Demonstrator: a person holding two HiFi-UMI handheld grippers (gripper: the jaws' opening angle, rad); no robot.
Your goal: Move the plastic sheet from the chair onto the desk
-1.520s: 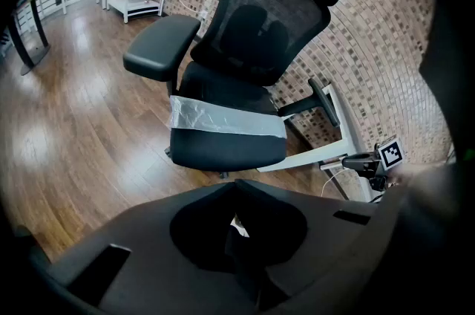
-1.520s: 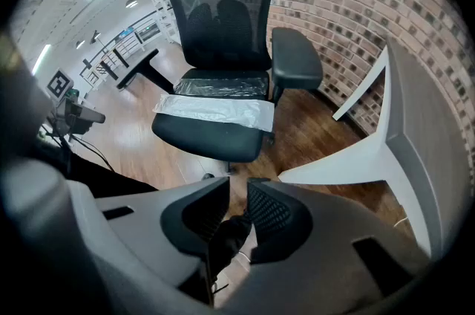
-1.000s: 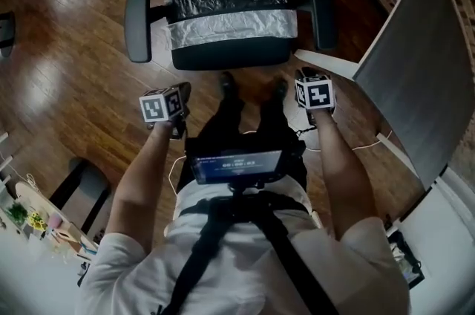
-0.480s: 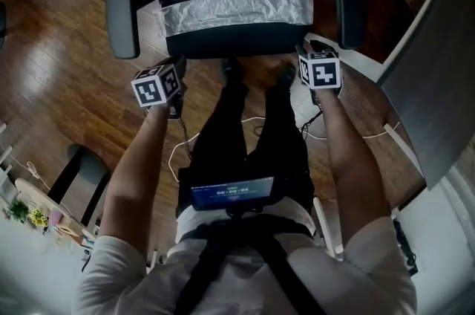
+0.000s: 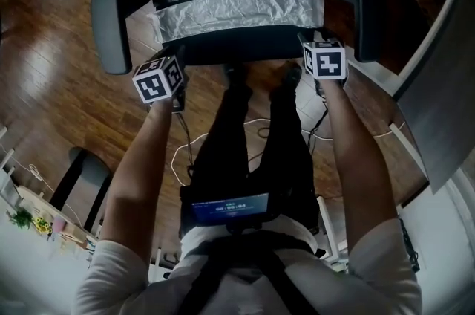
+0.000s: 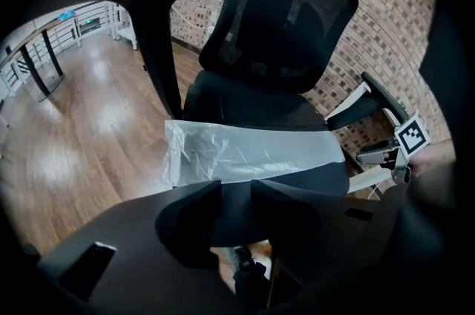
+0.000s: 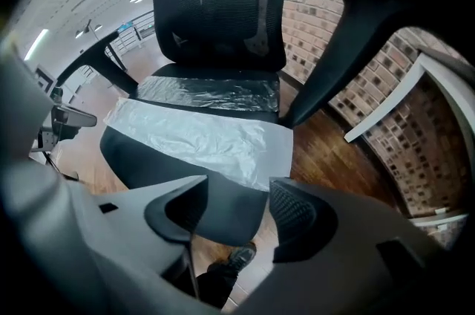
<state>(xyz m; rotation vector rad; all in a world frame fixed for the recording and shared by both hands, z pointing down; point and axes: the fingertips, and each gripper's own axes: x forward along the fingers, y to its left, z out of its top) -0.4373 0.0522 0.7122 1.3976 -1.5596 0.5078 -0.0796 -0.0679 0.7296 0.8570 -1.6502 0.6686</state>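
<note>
My left gripper [image 6: 236, 195] and right gripper [image 7: 237, 211], jaws just opened with nothing between them, hang at the front edge of the chair [image 5: 108, 22], near the plastic sheet [image 5: 239, 10].

Overhead and jaw-level, chair [image 5: 230, 46] seemingly close

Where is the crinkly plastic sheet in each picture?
Head view: the plastic sheet lies at the top middle, across the chair seat.
Left gripper view: it is in the middle of the picture, hanging over the seat's left edge.
Right gripper view: it is in the middle, slightly left, on the seat.
Shared landmark: the black chair seat under it.
</note>
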